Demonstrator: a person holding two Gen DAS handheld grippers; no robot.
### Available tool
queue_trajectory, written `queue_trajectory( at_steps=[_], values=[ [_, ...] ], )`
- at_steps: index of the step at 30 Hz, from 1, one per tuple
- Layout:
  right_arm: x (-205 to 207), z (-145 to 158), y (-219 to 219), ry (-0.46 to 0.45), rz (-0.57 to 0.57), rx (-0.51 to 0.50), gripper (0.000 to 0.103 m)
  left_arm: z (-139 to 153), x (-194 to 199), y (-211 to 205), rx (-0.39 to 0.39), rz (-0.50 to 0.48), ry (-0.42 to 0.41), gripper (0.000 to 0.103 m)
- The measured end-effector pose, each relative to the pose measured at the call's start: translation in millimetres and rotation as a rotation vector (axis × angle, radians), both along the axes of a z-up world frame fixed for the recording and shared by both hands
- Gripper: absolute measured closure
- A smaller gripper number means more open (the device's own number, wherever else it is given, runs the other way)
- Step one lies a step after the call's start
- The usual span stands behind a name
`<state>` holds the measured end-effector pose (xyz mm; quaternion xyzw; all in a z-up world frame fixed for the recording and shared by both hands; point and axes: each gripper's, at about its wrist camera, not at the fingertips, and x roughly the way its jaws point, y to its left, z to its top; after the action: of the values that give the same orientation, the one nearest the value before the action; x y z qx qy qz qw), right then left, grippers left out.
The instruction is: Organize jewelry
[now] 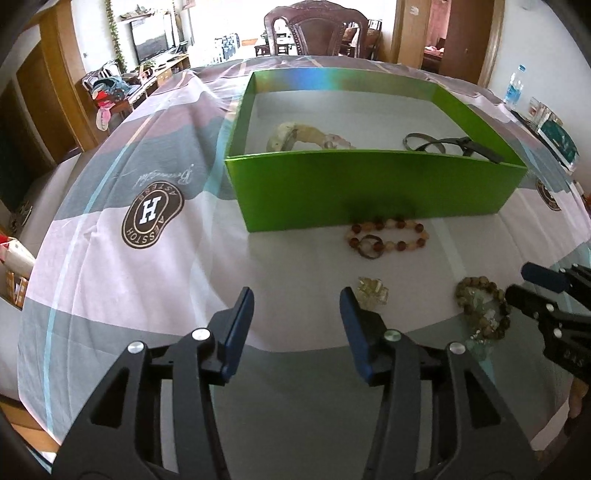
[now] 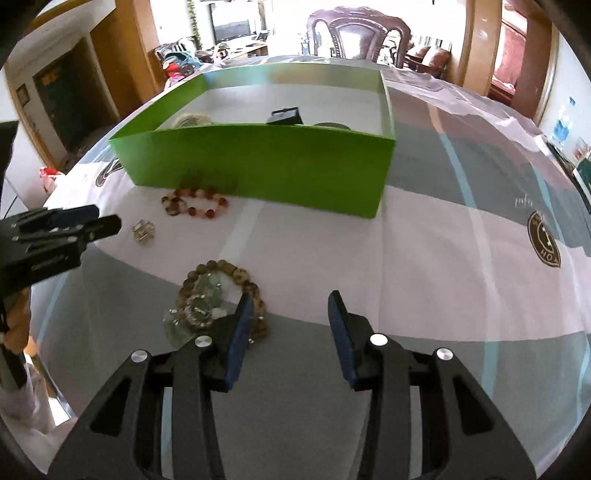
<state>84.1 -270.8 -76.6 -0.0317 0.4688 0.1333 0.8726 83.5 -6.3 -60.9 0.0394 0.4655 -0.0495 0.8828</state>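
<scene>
— Beads first: what lies loose on the worktop?

— Three pieces, all in front of the green box. A red-and-cream bracelet sits just beside the box's near wall, at centre right of the left wrist frame. Below it lies a small clear crystal piece, and to the lower right a brown bracelet with a pale green pendant tangled in it.

— And inside the box?

— A cream-coloured piece at its left and a dark strap with a black tag at its right. I cannot tell more of either.

— Where is the left claw?

— At the bottom of its own frame, spread, with only cloth between its blue pads. The right pad's tip stands just beside the crystal piece; whether it touches I cannot tell.

— The right claw?

— Also spread, nothing pinched. In the right wrist frame its left pad covers the right edge of the brown bracelet, which lies at lower left of centre; most of the bracelet is outside the gap. The left claw shows there at the left edge, near the crystal piece.

— The surroundings?

— A cloth with grey, pink and white bands and round brown logos covers the worktop. A dark wooden chair stands beyond the far edge, and a water bottle is at the upper right of the left wrist frame.
</scene>
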Motion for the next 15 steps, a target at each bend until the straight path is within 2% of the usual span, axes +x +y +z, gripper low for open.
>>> queue_trajectory(
  at_steps=[6,7,8,9,10,15],
  values=[
    [-2,-6,13,0.003,0.038,0.0,0.063,-5,-2,-4,0.006,-0.015,0.013,0.053],
    [-3,-7,16,0.004,0.045,-0.001,0.066,-6,-2,-5,0.005,-0.017,0.016,0.051],
    [-3,-10,18,0.007,0.052,-0.006,0.073,-6,-2,-5,0.005,-0.018,0.017,0.05],
    [-3,-9,20,-0.007,0.05,-0.022,0.086,-7,-2,-5,0.004,-0.019,0.018,0.049],
    [-3,-9,22,-0.014,0.052,-0.036,0.092,-7,-2,-6,0.005,-0.021,0.019,0.049],
    [-3,0,23,-0.019,0.059,0.022,0.092,-10,-3,-10,0.006,-0.033,0.022,0.048]
  ],
)
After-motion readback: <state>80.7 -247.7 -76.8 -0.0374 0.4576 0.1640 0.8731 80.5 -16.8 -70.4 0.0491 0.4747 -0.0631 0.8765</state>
